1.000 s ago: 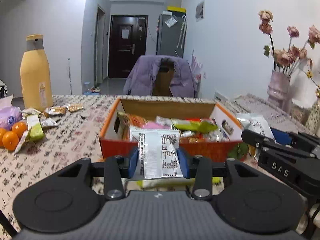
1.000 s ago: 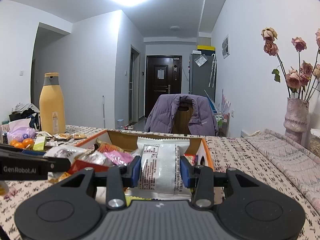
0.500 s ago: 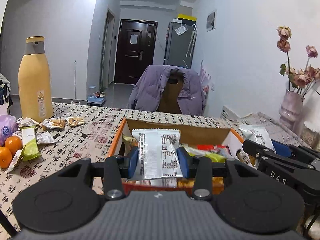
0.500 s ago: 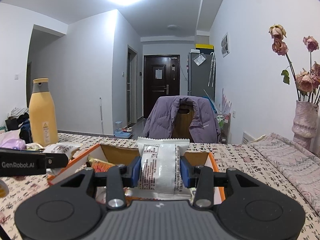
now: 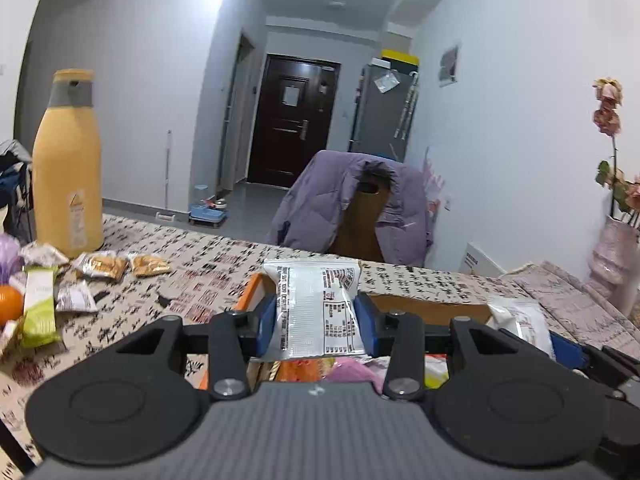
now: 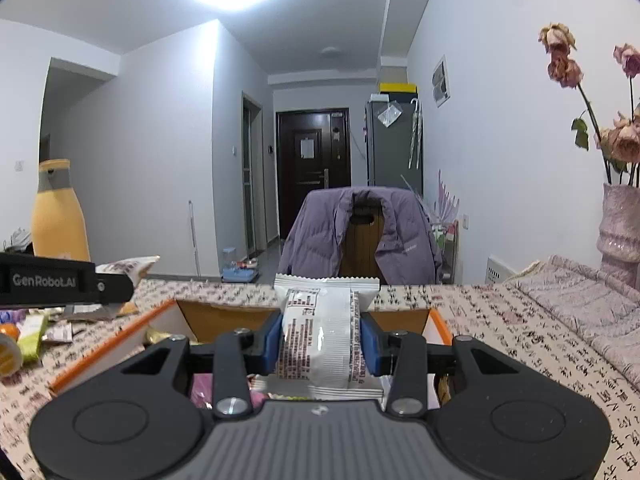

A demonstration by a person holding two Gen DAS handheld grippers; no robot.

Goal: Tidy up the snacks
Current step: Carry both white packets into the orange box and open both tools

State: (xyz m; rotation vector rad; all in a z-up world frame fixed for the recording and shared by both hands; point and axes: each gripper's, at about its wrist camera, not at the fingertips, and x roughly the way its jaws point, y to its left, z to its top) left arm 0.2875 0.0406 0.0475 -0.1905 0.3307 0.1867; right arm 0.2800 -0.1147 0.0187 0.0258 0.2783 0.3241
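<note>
My left gripper [image 5: 316, 322] is shut on a white snack packet [image 5: 318, 308] with black print, held upright over the near left part of the orange cardboard box [image 5: 250, 300]. My right gripper [image 6: 324, 342] is shut on a second white snack packet [image 6: 324, 336], also above the orange box [image 6: 120, 344]. Pink, orange and yellow wrappers [image 5: 352, 370] lie inside the box under the left fingers. The right gripper also shows at the right edge of the left wrist view with its packet [image 5: 520, 326]. In the right wrist view the left gripper's finger [image 6: 60, 282] pokes in from the left.
Loose snacks [image 5: 104, 266], a green bar [image 5: 38, 310] and an orange fruit [image 5: 8, 304] lie on the patterned tablecloth at left beside a tall yellow bottle [image 5: 66, 180]. A chair with a purple jacket [image 5: 356, 208] stands behind the table. A vase of dried roses [image 6: 620, 224] stands at right.
Both grippers have moved forward over the box with their packets still gripped. The box's near wall has slid under the fingers, and less of its contents shows.
</note>
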